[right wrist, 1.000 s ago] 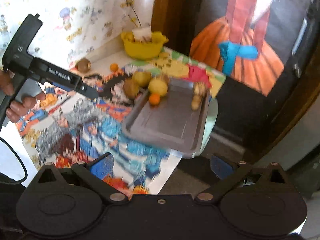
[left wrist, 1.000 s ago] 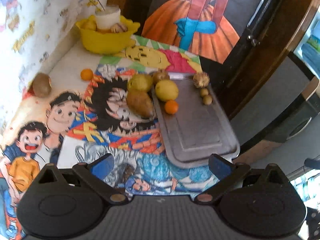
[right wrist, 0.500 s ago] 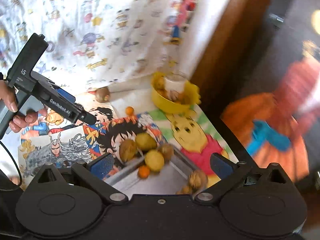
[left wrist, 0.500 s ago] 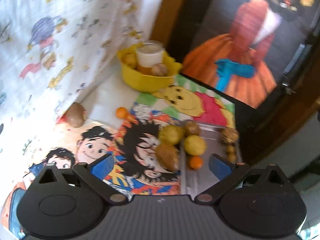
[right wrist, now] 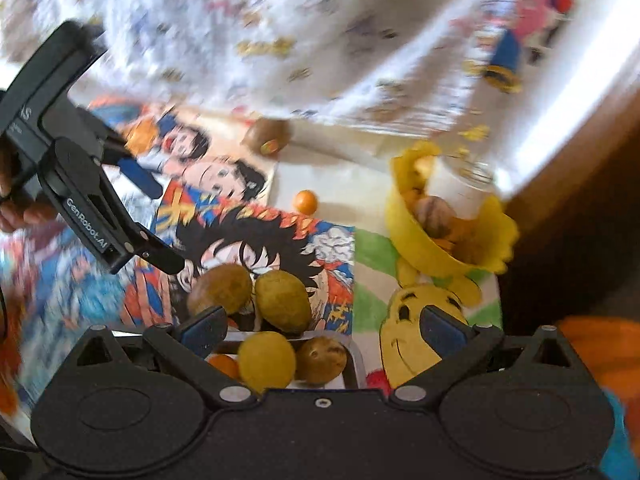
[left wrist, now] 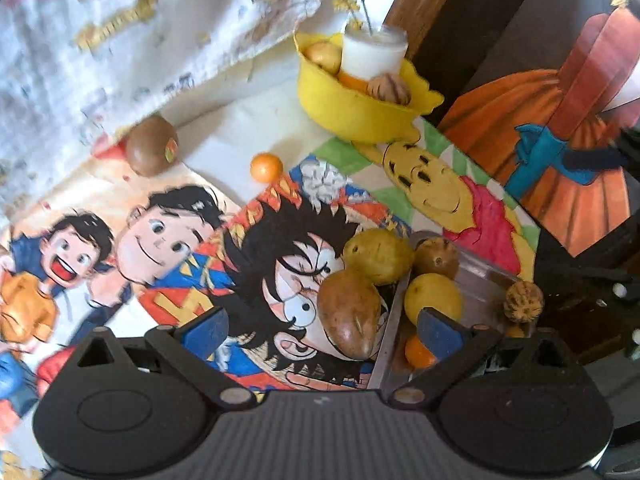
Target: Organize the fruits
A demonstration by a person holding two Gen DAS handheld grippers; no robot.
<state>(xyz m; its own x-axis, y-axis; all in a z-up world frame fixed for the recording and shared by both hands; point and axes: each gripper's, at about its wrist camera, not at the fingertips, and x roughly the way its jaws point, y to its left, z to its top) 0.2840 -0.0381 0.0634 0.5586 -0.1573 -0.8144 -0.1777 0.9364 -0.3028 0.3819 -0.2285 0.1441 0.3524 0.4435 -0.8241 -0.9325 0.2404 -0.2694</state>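
My left gripper (left wrist: 322, 330) is open just above the table, its blue pads on either side of a brown oblong fruit (left wrist: 348, 312). A greenish pear (left wrist: 378, 256) touches that fruit. On the grey tray (left wrist: 476, 276) lie a lemon (left wrist: 432, 298), a brown round fruit (left wrist: 436, 258), a walnut (left wrist: 524, 302) and a small orange (left wrist: 418, 350). My right gripper (right wrist: 324, 328) is open over the tray's far end, above the lemon (right wrist: 266, 360). The right wrist view shows the left gripper (right wrist: 156, 220) at left, held by a hand (right wrist: 16, 208).
A yellow bowl (left wrist: 356, 108) at the back holds a white jar (left wrist: 374, 54), a walnut and other fruit. A kiwi (left wrist: 152, 150) and a small orange (left wrist: 266, 166) lie loose near the hanging cloth (left wrist: 140, 28). The cartoon-printed table ends just right of the tray.
Both grippers have moved forward and down toward the fruit. The left one now straddles the brown oblong fruit; the right one has come in over the tray's far end. No fruit has moved.
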